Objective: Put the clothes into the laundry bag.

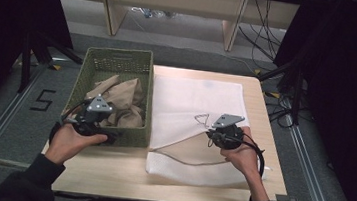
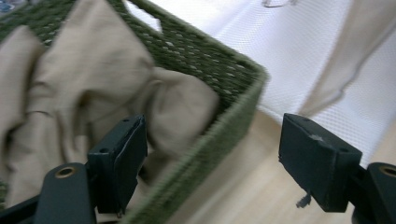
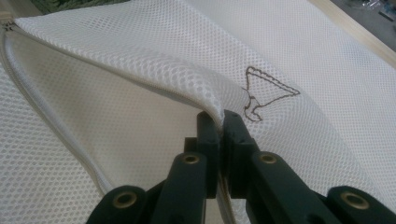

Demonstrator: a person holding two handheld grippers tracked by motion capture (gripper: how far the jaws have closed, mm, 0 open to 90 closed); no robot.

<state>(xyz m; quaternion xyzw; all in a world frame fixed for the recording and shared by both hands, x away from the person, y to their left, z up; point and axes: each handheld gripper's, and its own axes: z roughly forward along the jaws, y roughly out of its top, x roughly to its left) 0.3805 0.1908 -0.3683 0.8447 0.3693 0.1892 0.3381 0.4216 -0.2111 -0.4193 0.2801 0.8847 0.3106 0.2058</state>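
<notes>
- The white mesh laundry bag lies flat on the right half of the table, its left edge just beside the basket.
- The bag's zip edge runs along its open mouth, and the upper layer is lifted clear of the lower one.
- The right gripper pinches that upper layer at the rim of the mouth, its jaws pressed together on the mesh.
- In the high view the right gripper sits over the near middle of the bag, held by the person's right hand.
- A small brown line drawing is printed on the mesh just beyond the pinched spot.
- The green woven basket stands on the left side of the table, touching or nearly touching the bag.
- Crumpled beige cloth lies inside the basket.
- The left gripper has its jaws wide apart with nothing between them, hanging above the near right corner of the basket.
- The left hand holds it at the near left of the table.
</notes>
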